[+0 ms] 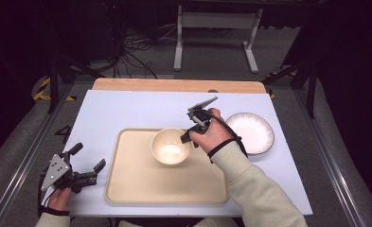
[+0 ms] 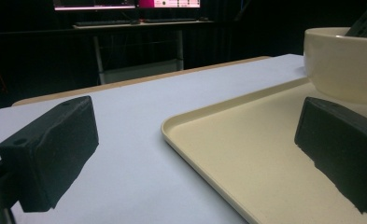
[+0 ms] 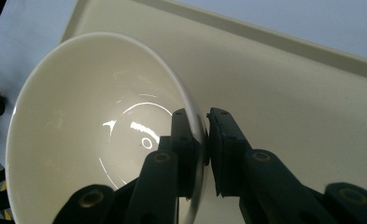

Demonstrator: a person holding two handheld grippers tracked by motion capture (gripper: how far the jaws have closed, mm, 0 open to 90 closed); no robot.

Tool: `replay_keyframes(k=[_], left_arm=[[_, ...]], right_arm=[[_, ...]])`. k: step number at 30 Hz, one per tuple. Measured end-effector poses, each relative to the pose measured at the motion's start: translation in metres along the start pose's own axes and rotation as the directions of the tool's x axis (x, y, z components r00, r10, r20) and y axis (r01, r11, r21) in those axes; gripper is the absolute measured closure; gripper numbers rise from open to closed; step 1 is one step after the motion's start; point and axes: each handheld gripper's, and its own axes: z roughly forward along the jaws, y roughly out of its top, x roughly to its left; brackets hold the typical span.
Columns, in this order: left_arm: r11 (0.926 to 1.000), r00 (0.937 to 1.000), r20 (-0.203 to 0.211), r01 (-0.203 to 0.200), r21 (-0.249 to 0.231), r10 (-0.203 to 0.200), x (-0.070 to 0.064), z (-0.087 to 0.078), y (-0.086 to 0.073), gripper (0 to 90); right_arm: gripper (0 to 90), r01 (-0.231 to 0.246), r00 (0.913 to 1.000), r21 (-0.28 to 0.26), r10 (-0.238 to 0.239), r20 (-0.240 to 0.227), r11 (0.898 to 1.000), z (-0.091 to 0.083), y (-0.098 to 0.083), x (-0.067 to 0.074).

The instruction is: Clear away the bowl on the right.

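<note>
Item 1, nearest: left tool (image 1: pixel 90 172), resting at the near left corner of the desk (image 1: pixel 127 109), jaws spread wide with nothing between them; in the left gripper view one jaw sits over the white surface and the other over the near left edge of the tray (image 2: pixel 228 154). Best kept parked clear of that tray edge. Item 2: cream tray (image 1: pixel 141 189), flat at the front centre of the desk, rim low. Item 3: cream bowl (image 1: pixel 170 147), over the far middle of the tray; whether its foot touches the tray or hangs just above cannot be told. Item 4: right tool (image 3: pixel 205 140), clamped on the bowl's right-hand rim, one pad inside the wall, one outside. The grip is on a thin glazed edge at one side only, so the bowl will likely want to tip; advisable to hold the wrist steady, lower gently until the foot sits flat, and only then release. Item 5, farther right: white plate (image 1: pixel 251 133) with dark rim, on the desk beside the tray, untouched.
</note>
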Motion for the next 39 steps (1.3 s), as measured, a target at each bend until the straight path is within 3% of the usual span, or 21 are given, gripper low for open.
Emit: replay_keyframes(k=[17,39], left_arm=[[1.0,1.0,0.0,-0.001,0.0,0.001,0.0,0.0,0.0,0.1],[1.0,1.0,-0.001,-0.002,0.0,0.002,0.0,0.0,0.0,0.2]], right_arm=[[80.7,-0.002,1.0,0.045,0.002,-0.005,0.999,0.028,-0.007,-0.001],[80.5,0.0,0.9999,0.062,0.001,-0.015,0.998,0.04,-0.011,-0.004]])
